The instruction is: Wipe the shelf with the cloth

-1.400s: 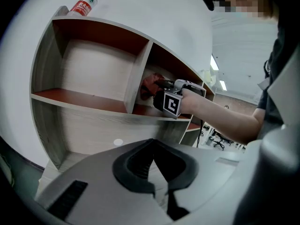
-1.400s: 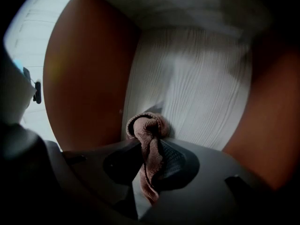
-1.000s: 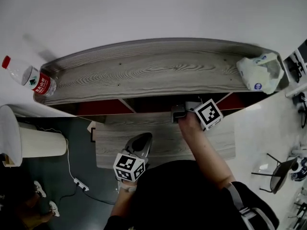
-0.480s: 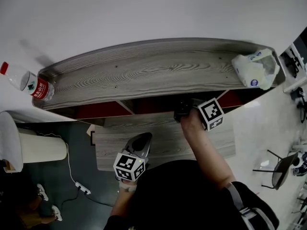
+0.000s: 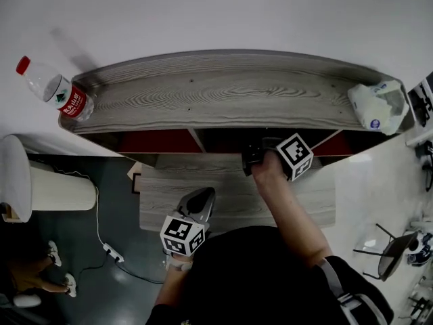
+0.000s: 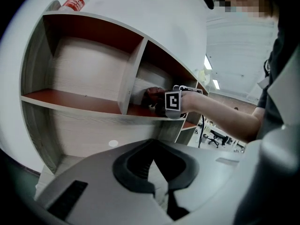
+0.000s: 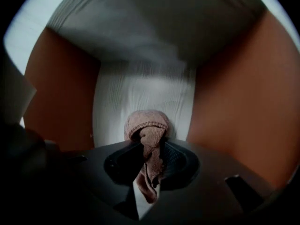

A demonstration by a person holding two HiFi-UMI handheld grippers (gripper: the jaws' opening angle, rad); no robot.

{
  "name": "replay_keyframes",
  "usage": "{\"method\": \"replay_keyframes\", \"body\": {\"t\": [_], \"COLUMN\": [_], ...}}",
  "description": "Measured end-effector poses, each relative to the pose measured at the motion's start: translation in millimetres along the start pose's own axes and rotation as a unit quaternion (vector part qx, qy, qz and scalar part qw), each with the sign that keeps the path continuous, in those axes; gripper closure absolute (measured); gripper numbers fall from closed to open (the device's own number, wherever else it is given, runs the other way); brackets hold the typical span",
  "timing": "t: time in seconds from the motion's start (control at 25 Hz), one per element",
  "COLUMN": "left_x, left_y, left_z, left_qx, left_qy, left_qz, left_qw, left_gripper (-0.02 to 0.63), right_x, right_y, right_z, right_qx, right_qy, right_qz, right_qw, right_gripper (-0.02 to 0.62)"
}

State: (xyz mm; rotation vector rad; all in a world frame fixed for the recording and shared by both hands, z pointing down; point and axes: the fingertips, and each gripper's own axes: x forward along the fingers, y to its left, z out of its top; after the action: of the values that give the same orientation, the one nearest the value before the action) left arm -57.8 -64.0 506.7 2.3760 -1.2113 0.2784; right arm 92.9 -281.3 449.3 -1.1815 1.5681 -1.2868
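A brown knitted cloth [image 7: 146, 122] is bunched in my right gripper [image 7: 149, 146], which is shut on it. The cloth's rounded end pushes against the pale back panel [image 7: 140, 90] of a shelf compartment with red-brown side walls. In the head view the right gripper [image 5: 256, 156] reaches in under the grey wood top board [image 5: 216, 100] of the shelf. The left gripper view shows its marker cube [image 6: 172, 102] inside the upper right compartment. My left gripper [image 5: 201, 198] hangs back near my body, jaws shut and empty [image 6: 154, 165].
A water bottle [image 5: 57, 90] with a red label lies at the left end of the top board, and a white plastic bag [image 5: 380, 107] sits at the right end. A lower grey board [image 5: 162, 188] juts out in front. A white cylinder [image 5: 40, 195] stands left.
The head view has shifted a little, so bottle and bag sit differently in frame. My right gripper stays inside the compartment with small sideways moves. The left gripper has not moved.
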Motion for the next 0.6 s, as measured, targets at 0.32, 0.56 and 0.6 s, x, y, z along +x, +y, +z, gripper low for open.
{"method": "replay_keyframes", "body": {"t": [0.32, 0.56, 0.6], "left_x": [-28.9, -39.8, -40.7], "left_y": [18.1, 22.9, 23.0], "left_z": [-7.7, -11.6, -11.7], "left_qx": [-0.020, -0.028, -0.028], "left_qy": [-0.014, -0.018, -0.019], "left_qz": [0.040, 0.053, 0.055], "left_qw": [0.9989, 0.9980, 0.9979], "left_gripper": [0.600, 0.600, 0.600], "right_x": [21.6, 27.4, 25.6], "right_y": [41.2, 81.2, 90.6], "right_z": [-69.8, -103.8, -107.6], "right_qx": [0.013, 0.031, 0.036], "right_qy": [0.081, 0.139, 0.147], "right_qz": [0.073, 0.162, 0.184], "right_qw": [0.994, 0.977, 0.971], "right_gripper": [0.543, 0.545, 0.543]}}
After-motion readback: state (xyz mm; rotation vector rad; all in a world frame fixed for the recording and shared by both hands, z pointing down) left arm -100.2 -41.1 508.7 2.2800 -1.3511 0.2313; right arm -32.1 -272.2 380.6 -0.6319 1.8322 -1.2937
